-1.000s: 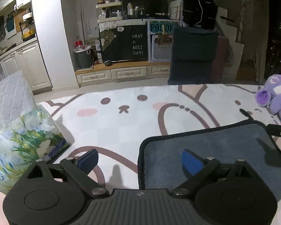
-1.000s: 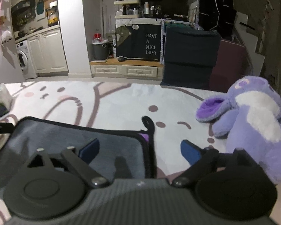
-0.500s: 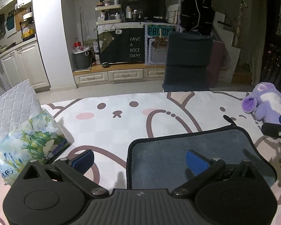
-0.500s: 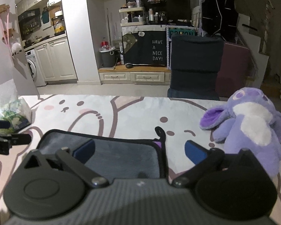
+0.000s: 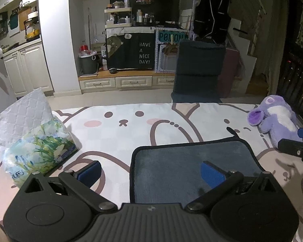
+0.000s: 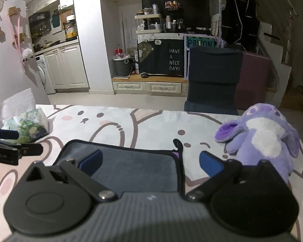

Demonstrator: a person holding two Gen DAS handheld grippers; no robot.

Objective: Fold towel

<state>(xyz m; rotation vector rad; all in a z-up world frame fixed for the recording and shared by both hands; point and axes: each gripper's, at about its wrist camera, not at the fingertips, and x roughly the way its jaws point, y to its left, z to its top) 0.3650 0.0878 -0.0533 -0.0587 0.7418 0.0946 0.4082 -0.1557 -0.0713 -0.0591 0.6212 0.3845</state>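
Note:
A dark grey towel [image 5: 183, 161] with black trim lies flat on the cartoon-print surface; it also shows in the right wrist view [image 6: 135, 165]. My left gripper [image 5: 151, 173] is open, above the towel's left edge, one pad over the towel and one off it. My right gripper [image 6: 150, 163] is open above the towel's right edge, near its hanging loop [image 6: 177, 143]. Neither holds anything. The right gripper shows at the right of the left wrist view [image 5: 297, 151], and the left gripper at the left of the right wrist view [image 6: 10, 147].
A tissue pack [image 5: 36, 149] with a quilted white cloth behind it sits left of the towel. A purple plush toy [image 6: 262, 135] lies to the right. A dark chair [image 5: 198, 74] stands beyond the far edge.
Both grippers have lifted and drawn back from the towel, so more of it and of the surface shows. Both stay open and the towel lies unmoved.

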